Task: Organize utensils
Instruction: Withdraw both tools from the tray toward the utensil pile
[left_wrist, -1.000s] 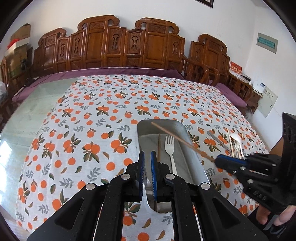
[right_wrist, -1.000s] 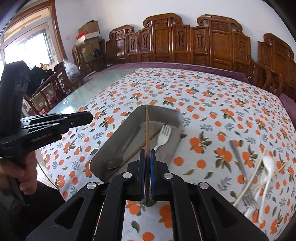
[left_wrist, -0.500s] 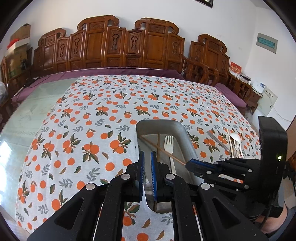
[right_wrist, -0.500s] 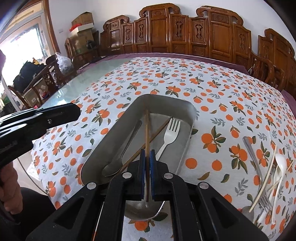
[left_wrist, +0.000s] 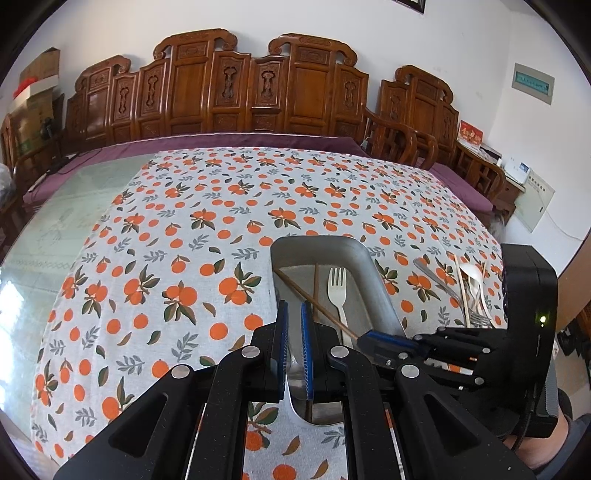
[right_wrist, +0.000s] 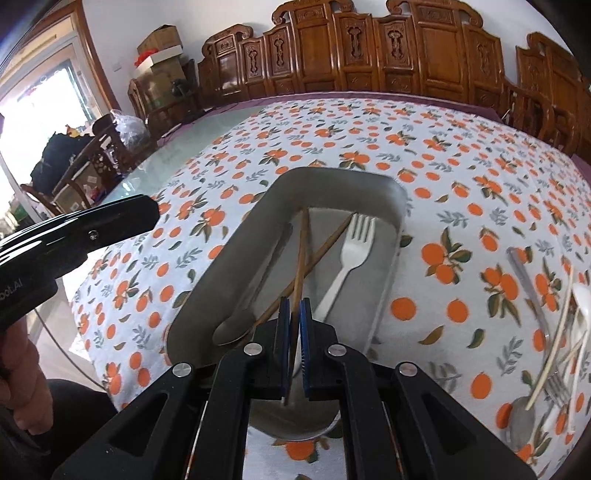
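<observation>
My right gripper (right_wrist: 294, 343) is clamped on a brown chopstick (right_wrist: 300, 254), low over the near end of the tray (right_wrist: 236, 254). The stick slants into the tray, crossing a second chopstick (right_wrist: 325, 247). Fork (right_wrist: 351, 254) right of them, spoon (right_wrist: 236, 328) left. My left gripper (left_wrist: 293, 350) holds nothing, fingers slightly apart, over the tray's near-left corner. Loose utensils (right_wrist: 554, 332) right of the tray on the cloth (right_wrist: 443, 155).
</observation>
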